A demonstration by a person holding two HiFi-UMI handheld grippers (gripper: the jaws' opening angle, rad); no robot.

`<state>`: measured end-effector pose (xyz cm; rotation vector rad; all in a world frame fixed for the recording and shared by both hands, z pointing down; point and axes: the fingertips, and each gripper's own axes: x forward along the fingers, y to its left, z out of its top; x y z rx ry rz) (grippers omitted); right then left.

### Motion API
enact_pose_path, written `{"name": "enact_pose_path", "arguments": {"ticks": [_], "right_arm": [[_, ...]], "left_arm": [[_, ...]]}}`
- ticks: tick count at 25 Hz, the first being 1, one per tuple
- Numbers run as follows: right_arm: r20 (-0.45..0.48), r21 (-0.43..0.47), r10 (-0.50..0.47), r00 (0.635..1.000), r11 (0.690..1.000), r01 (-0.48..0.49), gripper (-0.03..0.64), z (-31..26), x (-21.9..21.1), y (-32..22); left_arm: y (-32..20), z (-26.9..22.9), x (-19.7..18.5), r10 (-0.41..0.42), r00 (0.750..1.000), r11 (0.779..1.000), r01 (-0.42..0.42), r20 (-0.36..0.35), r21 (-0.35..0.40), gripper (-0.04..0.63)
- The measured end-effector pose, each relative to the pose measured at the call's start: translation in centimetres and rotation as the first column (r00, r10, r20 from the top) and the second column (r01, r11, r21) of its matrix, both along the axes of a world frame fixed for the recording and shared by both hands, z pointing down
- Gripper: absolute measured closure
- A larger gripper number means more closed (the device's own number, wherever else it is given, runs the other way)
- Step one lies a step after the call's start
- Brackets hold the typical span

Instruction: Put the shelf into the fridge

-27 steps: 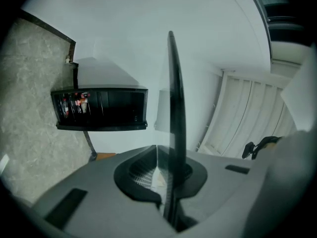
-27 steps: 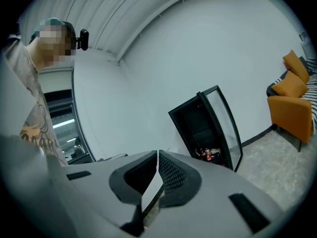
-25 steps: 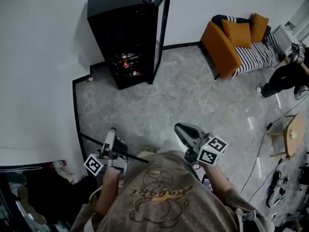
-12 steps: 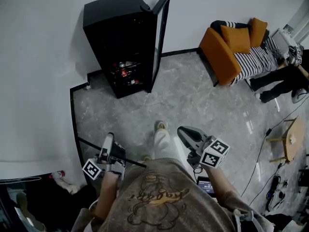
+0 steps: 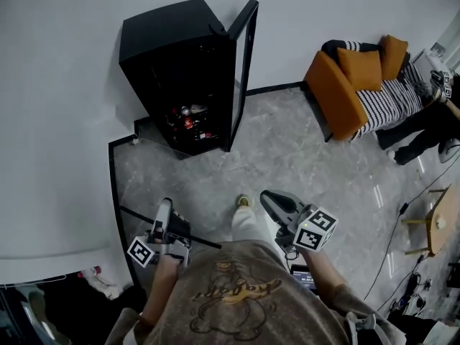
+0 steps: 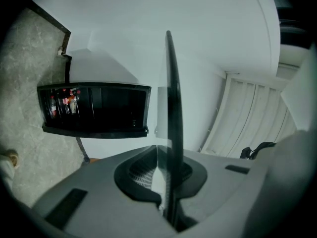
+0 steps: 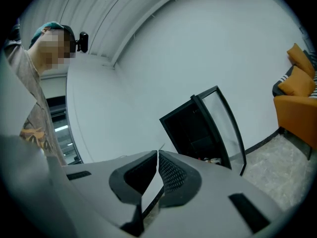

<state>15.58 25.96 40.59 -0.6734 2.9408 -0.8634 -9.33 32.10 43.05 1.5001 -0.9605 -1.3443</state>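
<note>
Jaws: L gripper (image 5: 164, 207) & R gripper (image 5: 268, 197) both nearly closed, pinching our shelf (image 6: 173, 108).
Shelf: well short of fridge (image 5: 176, 63), facing its open front.
Axis: looks crosswise to fridge, L-R.

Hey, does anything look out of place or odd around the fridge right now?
Yes: the fridge has its door wide open, with bottles showing only low inside. The shelf is out in the room, clamped between the left gripper and the right gripper. Nothing looks spilled or broken.
</note>
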Motion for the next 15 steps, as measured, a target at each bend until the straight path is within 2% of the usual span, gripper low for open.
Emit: {"name": "enact_pose_path", "arguments": {"ticks": [15], "right_arm": [[0.018,0.001,-0.099,0.995,0.995,0.099,0.591,-1.8,-1.7,-11.2]], "left_arm": [[-9.3,0.2,-0.2,-0.090,0.996,0.996,0.089,-0.022,-0.032,0.578]]}}
